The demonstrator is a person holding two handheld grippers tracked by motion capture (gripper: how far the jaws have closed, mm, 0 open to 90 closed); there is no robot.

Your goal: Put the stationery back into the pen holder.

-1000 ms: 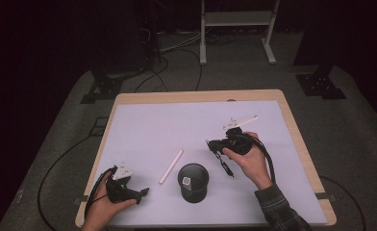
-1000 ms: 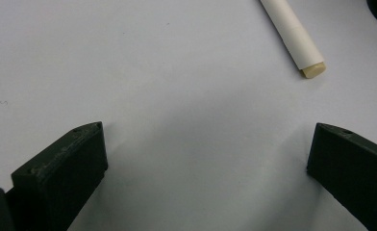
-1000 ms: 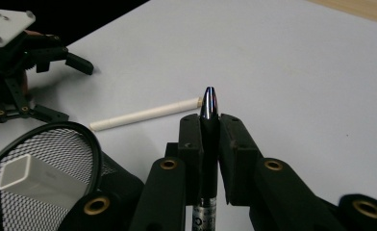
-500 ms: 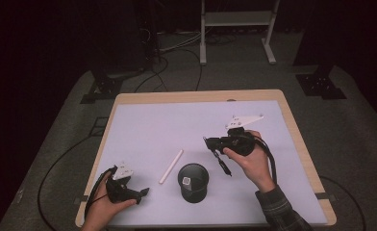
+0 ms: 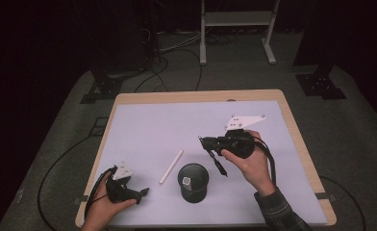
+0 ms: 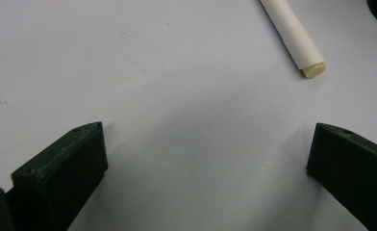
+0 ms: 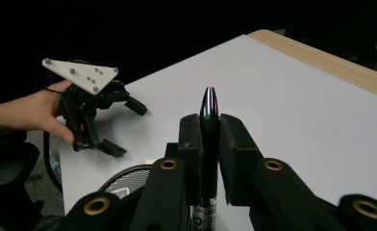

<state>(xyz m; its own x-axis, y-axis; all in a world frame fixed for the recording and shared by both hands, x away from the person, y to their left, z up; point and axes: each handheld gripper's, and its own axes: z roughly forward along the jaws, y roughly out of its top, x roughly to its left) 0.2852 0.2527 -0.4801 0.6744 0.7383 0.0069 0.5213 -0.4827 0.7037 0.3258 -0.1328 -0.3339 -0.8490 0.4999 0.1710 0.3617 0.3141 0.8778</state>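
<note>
R gripper [image 7: 209, 144] clamped on pen [image 7: 208, 108], L gripper [image 6: 206, 159] wide

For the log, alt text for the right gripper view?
The right gripper is shut on a black pen with a shiny silver tip pointing up, over the white table. Beyond it, a hand holds the open left gripper near a black mesh cup.

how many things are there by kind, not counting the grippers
pens: 2, a white pen lying on the table and a black pen clamped in the right gripper
cups: 1, a black mesh cup
total: 3
</note>
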